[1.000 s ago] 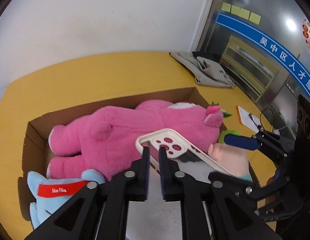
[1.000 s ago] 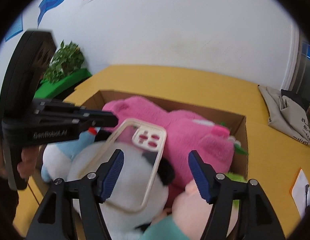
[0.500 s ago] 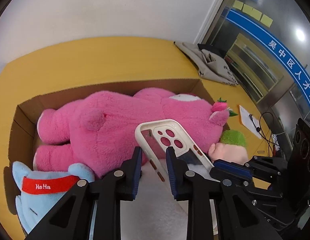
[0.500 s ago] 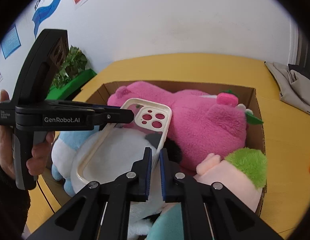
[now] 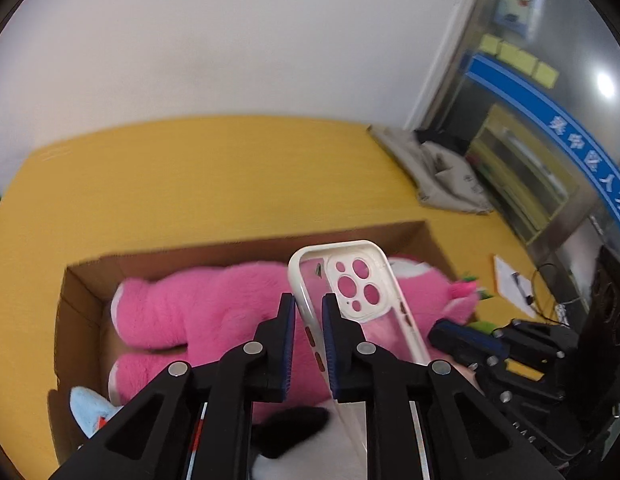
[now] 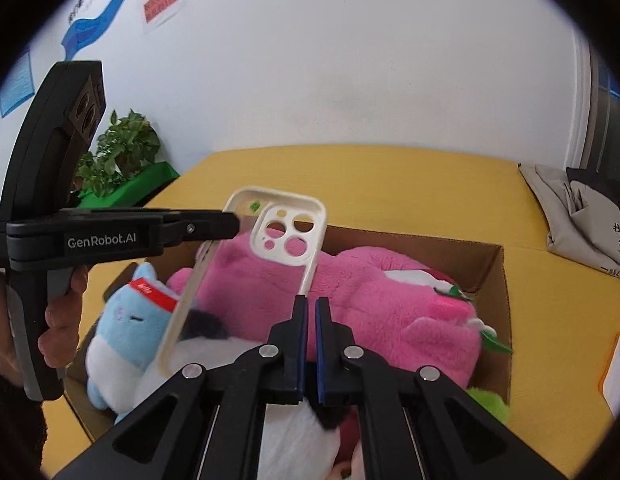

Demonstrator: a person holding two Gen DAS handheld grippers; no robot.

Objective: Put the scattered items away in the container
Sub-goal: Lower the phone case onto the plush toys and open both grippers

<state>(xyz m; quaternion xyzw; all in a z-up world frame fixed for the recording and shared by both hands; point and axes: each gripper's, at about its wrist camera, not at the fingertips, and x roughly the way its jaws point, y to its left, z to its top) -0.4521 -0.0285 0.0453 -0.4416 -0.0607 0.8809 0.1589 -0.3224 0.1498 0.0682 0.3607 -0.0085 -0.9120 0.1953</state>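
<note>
A clear phone case with a cream rim (image 5: 359, 286) (image 6: 288, 236) is held up above the open cardboard box (image 5: 82, 280) (image 6: 489, 258). My right gripper (image 6: 309, 304) is shut on the case's right rim. My left gripper (image 5: 308, 304) has its jaws slightly apart around the case's left rim; in the right wrist view its fingers (image 6: 214, 226) touch that rim. The box holds a big pink plush (image 5: 214, 304) (image 6: 373, 292), a blue plush (image 6: 130, 316) (image 5: 88, 408), a black and white plush (image 6: 214, 344) and a green-haired plush (image 6: 487, 400).
The box sits on a yellow table (image 5: 190, 184) (image 6: 389, 184). A grey cloth bag (image 5: 437, 168) (image 6: 581, 216) lies at the far right. A paper with a pen (image 5: 513, 284) lies right of the box. A green plant (image 6: 122, 152) stands beyond the table's left edge.
My right gripper closed on the case's rim, my left gripper's jaws loosened, and the case rose higher above the box.
</note>
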